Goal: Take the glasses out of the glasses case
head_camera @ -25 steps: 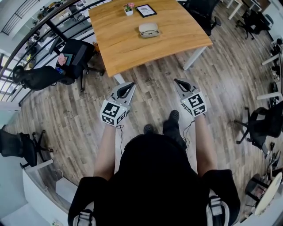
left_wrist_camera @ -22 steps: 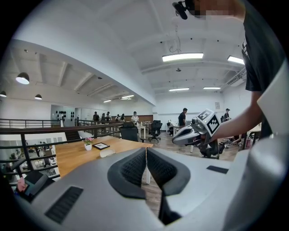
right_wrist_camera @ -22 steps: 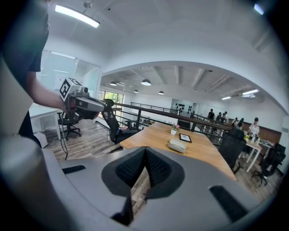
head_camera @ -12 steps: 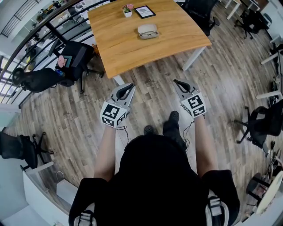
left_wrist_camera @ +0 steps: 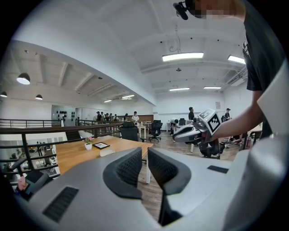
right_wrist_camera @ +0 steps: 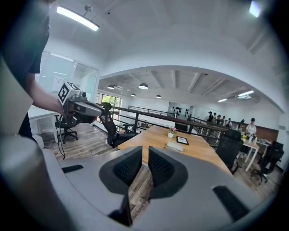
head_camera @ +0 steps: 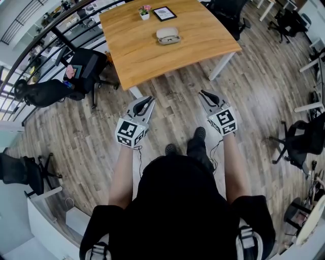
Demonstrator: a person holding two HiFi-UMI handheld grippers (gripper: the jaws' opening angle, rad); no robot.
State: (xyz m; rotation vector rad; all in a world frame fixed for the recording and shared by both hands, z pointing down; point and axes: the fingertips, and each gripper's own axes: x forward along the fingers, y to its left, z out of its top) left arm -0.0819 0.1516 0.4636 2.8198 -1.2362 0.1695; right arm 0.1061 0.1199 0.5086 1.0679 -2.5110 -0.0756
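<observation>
While both arms hang at the same spot over the wooden floor [head_camera: 264, 91] as a second ago, the one real change is in the right hand-held gripper [head_camera: 203, 93]: its jaws, closed a moment earlier, are opening and now show a narrow gap with nothing between them. The left hand-held gripper [head_camera: 151, 98] has not changed. Its jaws are closed and empty, and it is aimed nearly level toward the tabletop [head_camera: 142, 58]. I read this as the very start of the task. Nothing has been touched, and the parting jaws look like preparation for a reach, not a grasp. The glasses case [head_camera: 168, 35] lies on the far half of the tabletop, well apart from both grippers, just in front of a small potted plant [head_camera: 145, 10] and a dark framed picture [head_camera: 166, 12]. In the head view its long axis runs side to side, tilted slightly so the right end sits a little nearer the person, which leaves it roughly broadside to the approach. Something dark shows along its top, perhaps glasses in an open case, but it is too small to say, and which way the lid faces cannot be told.
</observation>
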